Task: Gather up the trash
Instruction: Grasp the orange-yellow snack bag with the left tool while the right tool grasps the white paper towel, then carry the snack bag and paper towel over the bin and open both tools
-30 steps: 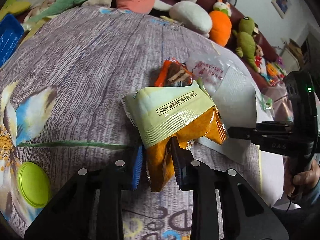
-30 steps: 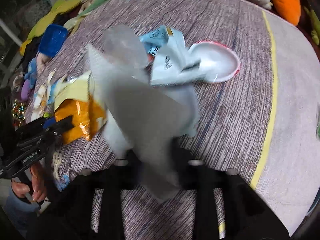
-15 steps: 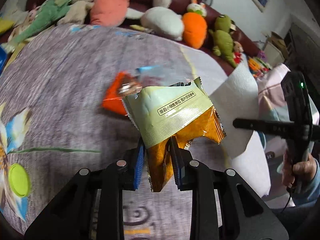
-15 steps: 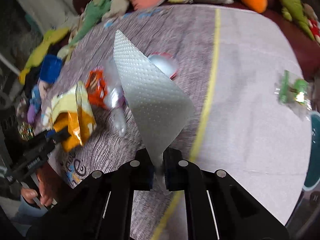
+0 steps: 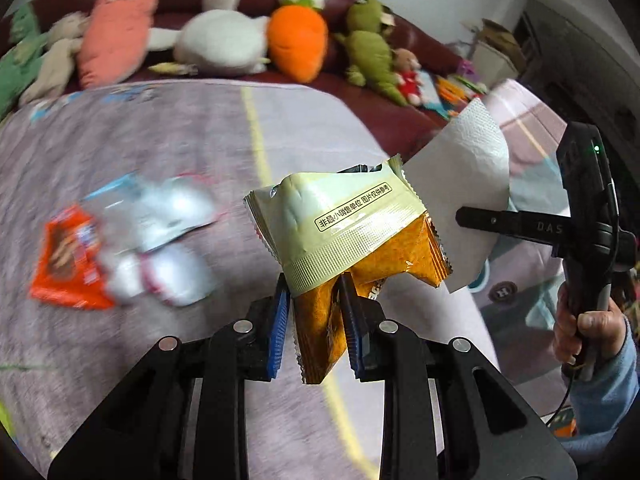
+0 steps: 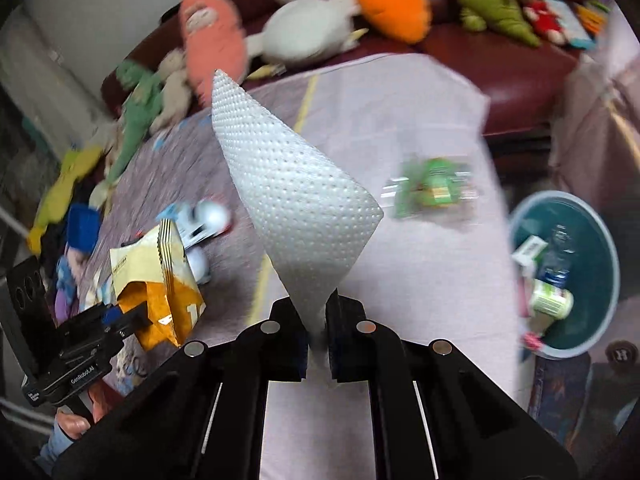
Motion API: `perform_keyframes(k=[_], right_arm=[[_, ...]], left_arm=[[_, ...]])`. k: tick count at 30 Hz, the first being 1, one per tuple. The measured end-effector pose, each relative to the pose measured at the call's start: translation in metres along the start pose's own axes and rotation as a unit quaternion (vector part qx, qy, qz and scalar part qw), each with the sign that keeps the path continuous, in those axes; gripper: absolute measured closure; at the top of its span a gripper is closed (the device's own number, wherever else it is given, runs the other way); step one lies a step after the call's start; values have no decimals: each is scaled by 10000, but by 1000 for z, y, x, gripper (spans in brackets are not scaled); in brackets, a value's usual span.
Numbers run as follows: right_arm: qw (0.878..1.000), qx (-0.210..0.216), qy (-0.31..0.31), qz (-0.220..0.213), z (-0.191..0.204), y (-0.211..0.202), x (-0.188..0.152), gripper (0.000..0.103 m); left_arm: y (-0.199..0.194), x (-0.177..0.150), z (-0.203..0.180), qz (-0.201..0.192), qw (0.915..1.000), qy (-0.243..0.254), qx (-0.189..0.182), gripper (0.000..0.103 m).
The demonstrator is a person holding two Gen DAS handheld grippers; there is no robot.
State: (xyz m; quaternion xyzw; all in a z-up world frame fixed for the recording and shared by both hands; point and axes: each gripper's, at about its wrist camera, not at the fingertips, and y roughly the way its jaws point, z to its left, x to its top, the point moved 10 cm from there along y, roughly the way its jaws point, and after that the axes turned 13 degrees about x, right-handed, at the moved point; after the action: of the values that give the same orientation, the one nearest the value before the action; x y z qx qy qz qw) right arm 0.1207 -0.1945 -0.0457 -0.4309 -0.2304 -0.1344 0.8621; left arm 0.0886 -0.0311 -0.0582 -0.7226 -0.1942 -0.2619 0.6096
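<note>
Left gripper (image 5: 314, 312): its blue-padded fingers (image 5: 278, 322) are closed on the lower, orange end of a snack wrapper (image 5: 344, 236), which stands up from the pinch, clear of the surface.
Snack wrapper: cream-and-orange foil film, crinkled and flat, so likely empty and very light; it is slick, and I judge the crimped seam or a doubled fold the surest hold, since a single smooth layer may slide out.
Right gripper (image 6: 318, 334): fingers nearly together, pinching the bottom corner of a paper towel (image 6: 296, 200), which rises as a stiffened cone towards 12 o'clock.
Paper towel: dimpled, soft, near weightless, tears easily; a corner pinch as now suits it, though it will flap when swung.
Bin (image 6: 600, 248): teal basin at 3 o'clock in the right wrist view, off the edge of the surface, already holding a small bottle and packets; probably the place both pieces are bound for.
Left behind: an orange packet (image 5: 66, 260) and pale foil wrappers (image 5: 168, 240) at 9 o'clock in the left wrist view, a green packet (image 6: 432, 192) at 2 o'clock in the right; all blurred, so details are unsure.
Surface: a cloth-covered one (image 5: 160, 140), desk or bed I cannot tell, with plush toys (image 5: 296, 40) on a sofa at 12 o'clock.
</note>
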Motion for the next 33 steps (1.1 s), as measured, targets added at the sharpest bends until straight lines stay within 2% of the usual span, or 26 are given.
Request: perform_keyframes(k=[7, 14, 19, 25, 26, 28, 29, 33], right_arm=[[9957, -403, 593, -595, -90, -68, 11, 96], [9835, -835, 1240, -1024, -184, -124, 6, 93], [9768, -898, 1686, -971, -233, -126, -7, 93], [9742, -851, 1922, -820, -265, -108, -13, 92], [9740, -852, 1941, -796, -269, -106, -12, 90], [9730, -840, 2010, -762, -278, -101, -14, 76], [9723, -850, 2038, -761, -280, -100, -15, 60], [9711, -917, 2062, -776, -289, -100, -18, 57]], left_arm=[[33, 29, -89, 150, 9979, 486, -413, 77], [65, 40, -168, 369, 9924, 992, -622, 77], [89, 42, -210, 544, 9881, 1252, -703, 77], [113, 49, -231, 679, 9852, 1398, -724, 77], [117, 49, -235, 699, 9847, 1424, -720, 77], [122, 49, -240, 735, 9840, 1454, -718, 77], [124, 49, -242, 749, 9837, 1468, -716, 77], [135, 50, -249, 819, 9825, 1523, -688, 77]])
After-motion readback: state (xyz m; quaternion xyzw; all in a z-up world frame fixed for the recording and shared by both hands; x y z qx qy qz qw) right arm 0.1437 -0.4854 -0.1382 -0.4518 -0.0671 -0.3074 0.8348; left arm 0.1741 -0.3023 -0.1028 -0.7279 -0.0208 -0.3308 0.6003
